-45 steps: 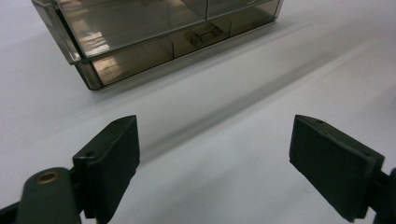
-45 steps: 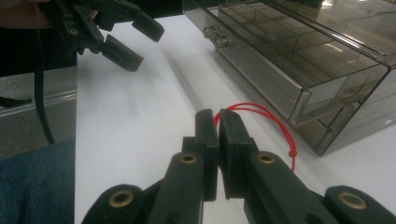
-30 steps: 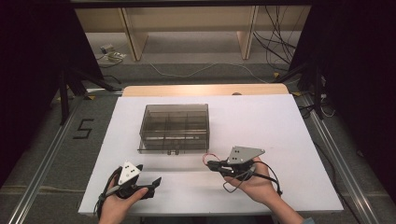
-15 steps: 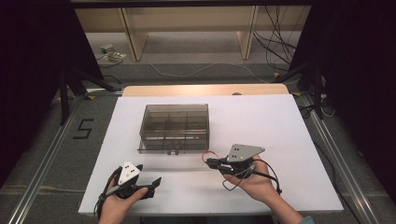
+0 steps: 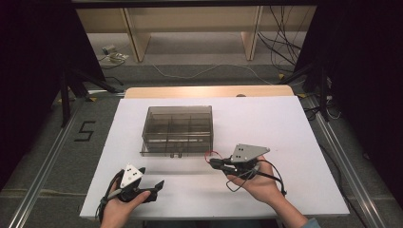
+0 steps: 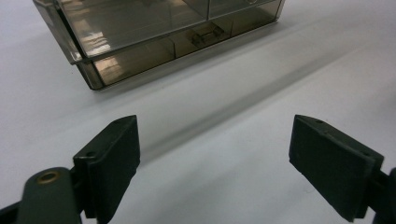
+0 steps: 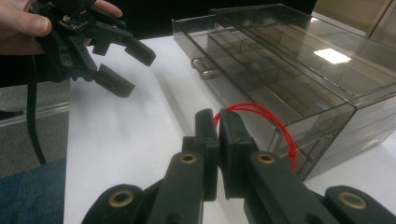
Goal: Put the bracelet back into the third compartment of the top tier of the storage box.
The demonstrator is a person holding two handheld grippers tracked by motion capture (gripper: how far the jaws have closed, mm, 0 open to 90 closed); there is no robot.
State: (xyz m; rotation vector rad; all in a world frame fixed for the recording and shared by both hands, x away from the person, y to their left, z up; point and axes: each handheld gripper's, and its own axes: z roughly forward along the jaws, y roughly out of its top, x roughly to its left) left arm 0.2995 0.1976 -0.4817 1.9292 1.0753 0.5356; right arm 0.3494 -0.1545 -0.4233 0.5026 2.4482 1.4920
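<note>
Two tools in my hands. My right tool [image 7: 218, 122] is clenched on a loop of red string [image 7: 275, 122], pinched at the tips, just beside the front corner of the smoky clear organizer box [image 5: 178, 129]. My left tool [image 6: 215, 154] is spread wide, nothing between its tips, hovering over the white counter [image 5: 285, 123] near the box's front, well apart from the string. No readable label on the box. A "5" [image 5: 84, 131] is marked on the floor left of the counter.
</note>
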